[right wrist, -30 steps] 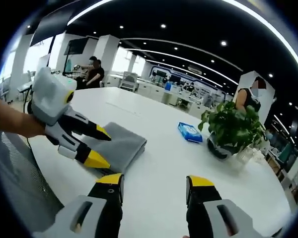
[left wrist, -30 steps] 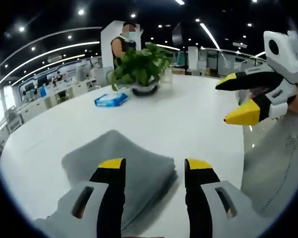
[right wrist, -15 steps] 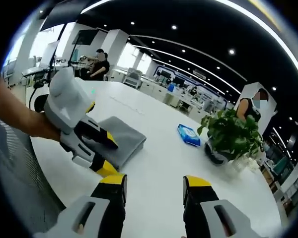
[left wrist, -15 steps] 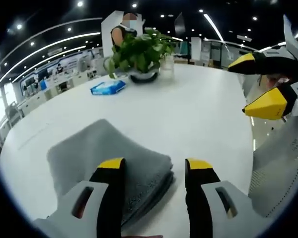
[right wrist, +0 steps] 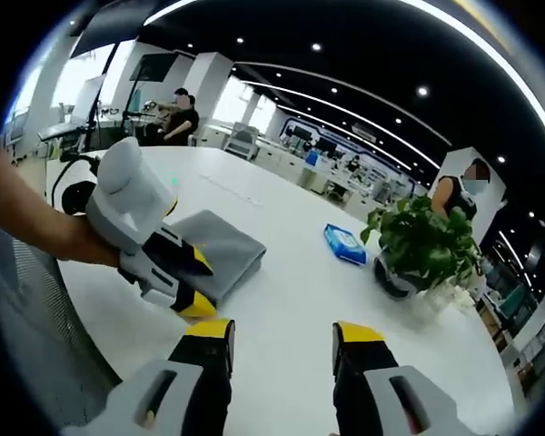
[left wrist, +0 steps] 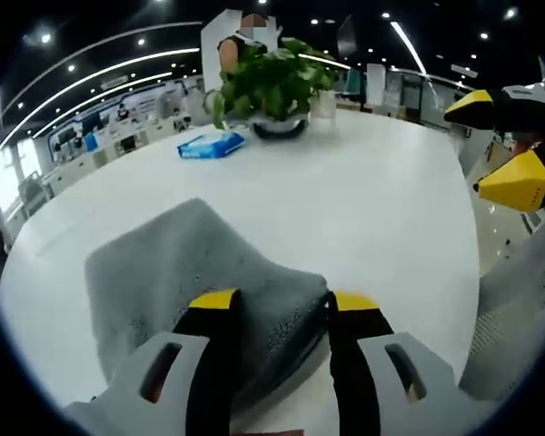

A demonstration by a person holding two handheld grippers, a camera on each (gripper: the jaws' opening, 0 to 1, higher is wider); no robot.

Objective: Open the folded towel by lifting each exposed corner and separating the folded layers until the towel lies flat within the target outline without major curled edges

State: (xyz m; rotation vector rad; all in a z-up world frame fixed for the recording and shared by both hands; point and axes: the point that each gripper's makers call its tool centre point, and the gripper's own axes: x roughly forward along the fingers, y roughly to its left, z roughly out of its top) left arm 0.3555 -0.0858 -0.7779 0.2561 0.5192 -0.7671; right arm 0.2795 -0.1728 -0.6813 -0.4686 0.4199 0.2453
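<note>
The grey folded towel lies on the white table, near its front edge. My left gripper is open and low over it. Its jaws straddle the towel's near right corner, whose stacked layer edges bulge up between them. In the right gripper view a hand holds the left gripper on the towel's near corner. My right gripper is open, with bare table between its jaws, to the right of the towel. It hangs above the table's edge at the right of the left gripper view.
A potted plant and a blue packet stand on the far side of the table. A person stands behind the plant. Mesh chair fabric lies close by the table's near edge. Two people sit far back.
My left gripper has come down and forward onto the towel's near corner, which now sits between its jaws; the jaws stand slightly closer. The right gripper has hardly moved.
</note>
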